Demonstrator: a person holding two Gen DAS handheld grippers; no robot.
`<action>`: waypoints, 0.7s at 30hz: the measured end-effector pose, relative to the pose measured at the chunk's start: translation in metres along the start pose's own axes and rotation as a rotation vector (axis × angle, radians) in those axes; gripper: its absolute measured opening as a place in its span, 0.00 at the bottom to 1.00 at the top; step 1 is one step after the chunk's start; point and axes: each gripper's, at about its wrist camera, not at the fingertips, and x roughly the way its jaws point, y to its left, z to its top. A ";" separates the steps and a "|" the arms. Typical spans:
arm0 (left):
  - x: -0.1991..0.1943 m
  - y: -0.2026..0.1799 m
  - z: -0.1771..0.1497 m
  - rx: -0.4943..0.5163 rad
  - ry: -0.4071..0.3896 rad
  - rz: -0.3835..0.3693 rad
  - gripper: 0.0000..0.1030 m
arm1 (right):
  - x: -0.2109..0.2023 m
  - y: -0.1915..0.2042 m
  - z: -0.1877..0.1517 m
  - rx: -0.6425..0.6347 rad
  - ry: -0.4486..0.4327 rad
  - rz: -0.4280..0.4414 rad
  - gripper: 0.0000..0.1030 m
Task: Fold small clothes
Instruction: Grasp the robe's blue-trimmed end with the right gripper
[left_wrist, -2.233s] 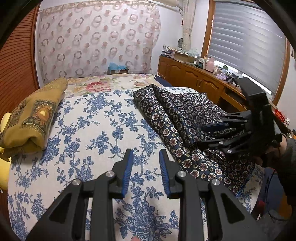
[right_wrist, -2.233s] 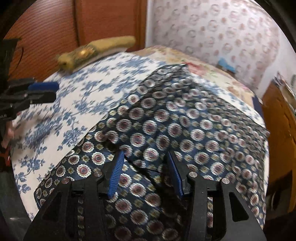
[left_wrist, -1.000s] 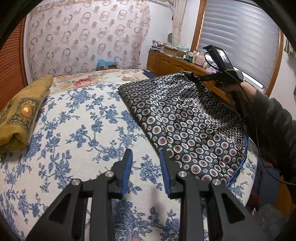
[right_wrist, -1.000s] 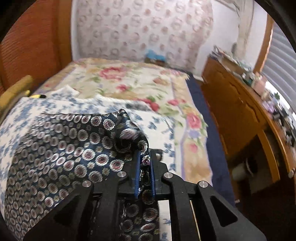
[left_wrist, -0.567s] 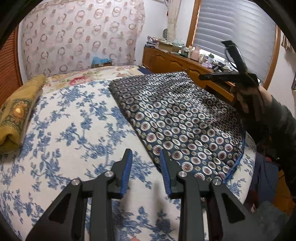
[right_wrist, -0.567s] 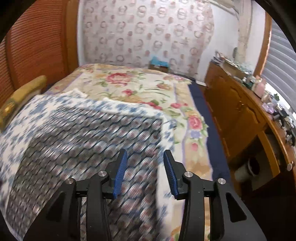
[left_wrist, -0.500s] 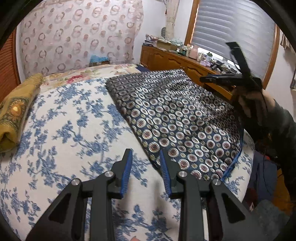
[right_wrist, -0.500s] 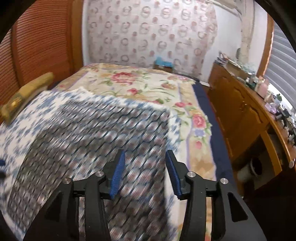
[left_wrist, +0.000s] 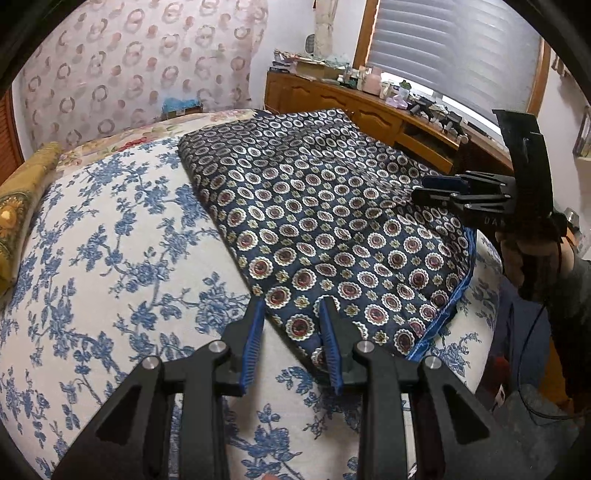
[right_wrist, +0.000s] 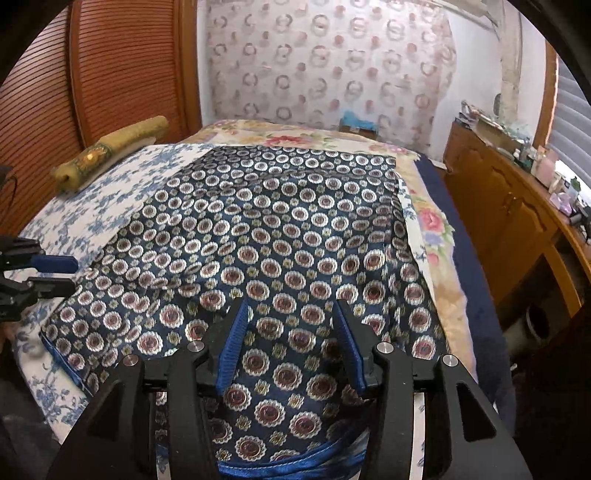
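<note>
left gripper (left_wrist: 291, 325) part-spread, empty, poised at the near corner of the dark navy medallion-print cloth (left_wrist: 332, 221) lying flat on the blue-floral bedspread (left_wrist: 110, 258). right gripper (right_wrist: 291, 339) spread wider, jaws just opened, cloth beneath, nothing pinched. lettering on right gripper body partly legible: "da".

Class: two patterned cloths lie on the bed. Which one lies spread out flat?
The navy cloth with round medallions and a blue edge. The yellow cloth sits bundled at the bed's far left side.

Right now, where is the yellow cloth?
The yellow cloth lies folded at the far left edge of the bed, beside the wooden slatted wall, well apart from the navy scarf spread on the right.
</note>
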 end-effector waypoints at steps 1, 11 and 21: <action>0.000 -0.001 0.000 0.001 0.003 0.000 0.28 | 0.000 0.000 -0.005 0.011 0.001 0.007 0.47; 0.004 -0.005 -0.008 -0.007 0.033 -0.012 0.28 | 0.001 -0.003 -0.028 0.055 0.019 0.002 0.47; -0.001 -0.008 -0.013 -0.026 0.054 -0.053 0.28 | -0.001 -0.003 -0.035 0.066 -0.016 -0.014 0.48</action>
